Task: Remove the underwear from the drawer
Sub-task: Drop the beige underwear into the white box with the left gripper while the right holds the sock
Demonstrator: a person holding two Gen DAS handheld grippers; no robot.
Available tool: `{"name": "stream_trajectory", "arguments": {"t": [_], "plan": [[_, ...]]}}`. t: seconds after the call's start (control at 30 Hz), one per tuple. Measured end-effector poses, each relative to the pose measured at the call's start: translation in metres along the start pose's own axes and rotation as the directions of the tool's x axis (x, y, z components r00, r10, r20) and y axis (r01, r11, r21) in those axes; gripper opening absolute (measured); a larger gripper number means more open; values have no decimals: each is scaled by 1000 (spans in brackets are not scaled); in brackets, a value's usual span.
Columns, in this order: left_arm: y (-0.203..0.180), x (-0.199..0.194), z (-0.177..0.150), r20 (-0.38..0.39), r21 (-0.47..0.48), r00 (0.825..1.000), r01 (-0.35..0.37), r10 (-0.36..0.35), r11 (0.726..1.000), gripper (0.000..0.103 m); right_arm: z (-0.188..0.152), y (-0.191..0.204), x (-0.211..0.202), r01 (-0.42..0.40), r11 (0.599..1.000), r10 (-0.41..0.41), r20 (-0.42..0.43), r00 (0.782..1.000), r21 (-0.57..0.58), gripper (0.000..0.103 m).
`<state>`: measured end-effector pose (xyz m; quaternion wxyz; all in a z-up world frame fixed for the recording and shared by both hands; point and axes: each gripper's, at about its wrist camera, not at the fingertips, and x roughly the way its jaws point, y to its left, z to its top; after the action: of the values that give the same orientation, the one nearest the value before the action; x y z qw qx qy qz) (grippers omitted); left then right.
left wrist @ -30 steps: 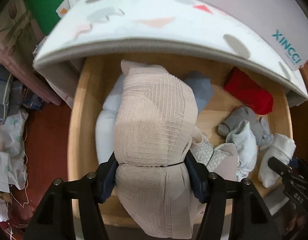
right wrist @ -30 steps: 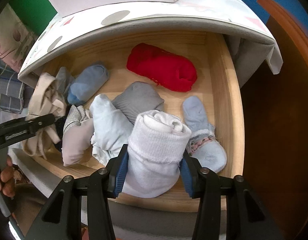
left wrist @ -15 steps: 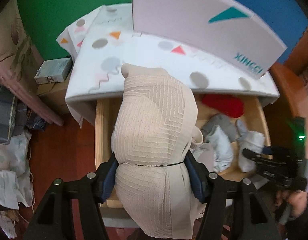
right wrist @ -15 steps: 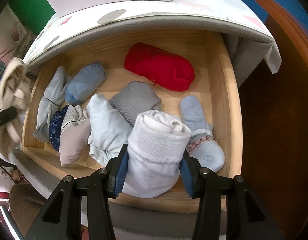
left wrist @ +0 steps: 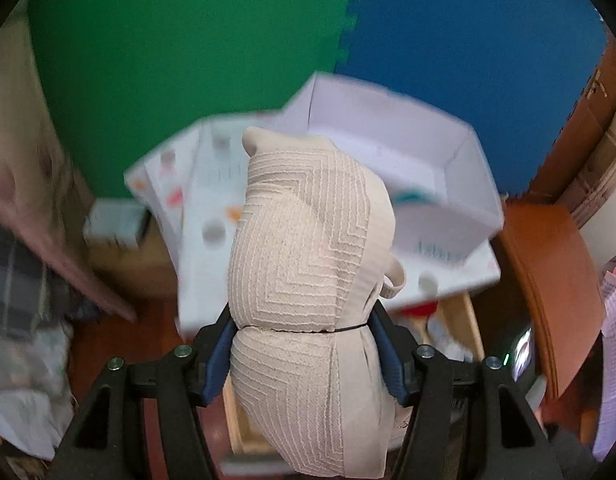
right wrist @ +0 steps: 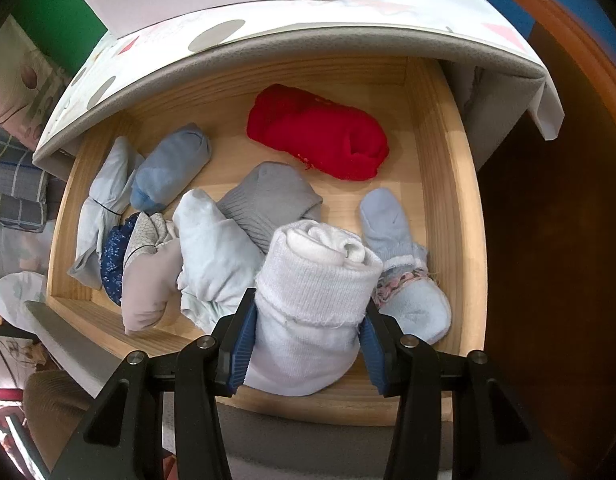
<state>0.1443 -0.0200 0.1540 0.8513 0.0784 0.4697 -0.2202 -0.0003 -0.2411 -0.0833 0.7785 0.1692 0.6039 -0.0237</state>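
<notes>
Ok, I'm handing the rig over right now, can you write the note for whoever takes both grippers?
Left gripper: jaws shut on the beige ribbed rolled underwear bundle, lifted above the open wooden drawer.
Right gripper: jaws shut on the white knitted rolled sock bundle, at the drawer's front edge.
Done: beige bundle is out.
Left: set it down; lift the white bundle clear. The red rolled bundle, grey rolled bundle and pale blue pieces remain inside.

Your left tongs (left wrist: 304, 354) pinch a beige cloth bundle (left wrist: 308, 280), ribbed in raised chevrons; your right tongs (right wrist: 306, 344) squeeze a white knitted roll (right wrist: 315, 300), soft and fuzzy; the drawer (right wrist: 439, 184) is pale, matt, grainy wood; the red roll (right wrist: 319, 136) looks woolly.
</notes>
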Motion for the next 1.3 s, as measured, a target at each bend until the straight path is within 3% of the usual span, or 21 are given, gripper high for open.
{"name": "stream_trajectory", "arguments": {"t": [0.1,0.3,0.4,0.6,0.87,1.13,1.3], "plan": [[-11,-6,41,54,37,999,-5,3,999,63,0,-1,0,-5,1000,5,-2,1000,0,44],[-40,16,116,87,109,996,-10,0,994,63,0,-2,-1,-19,1000,19,0,1000,6,44],[-51,44,140,65,138,998,6,-15,990,63,0,-3,-2,-44,999,44,4,999,15,44],[-58,120,166,-7,139,999,-32,33,990,63,0,-7,-2,-87,996,87,7,996,36,44],[-47,186,155,-99,93,988,-113,122,989,63,0,-11,1,-117,992,117,-3,993,52,44],[-23,192,128,-180,-60,975,-143,130,988,63,0,-9,-1,-114,992,114,-2,993,45,44],[-16,184,110,-197,-98,969,-172,150,980,63,0,-8,-1,-112,993,112,-2,994,46,44]]}}
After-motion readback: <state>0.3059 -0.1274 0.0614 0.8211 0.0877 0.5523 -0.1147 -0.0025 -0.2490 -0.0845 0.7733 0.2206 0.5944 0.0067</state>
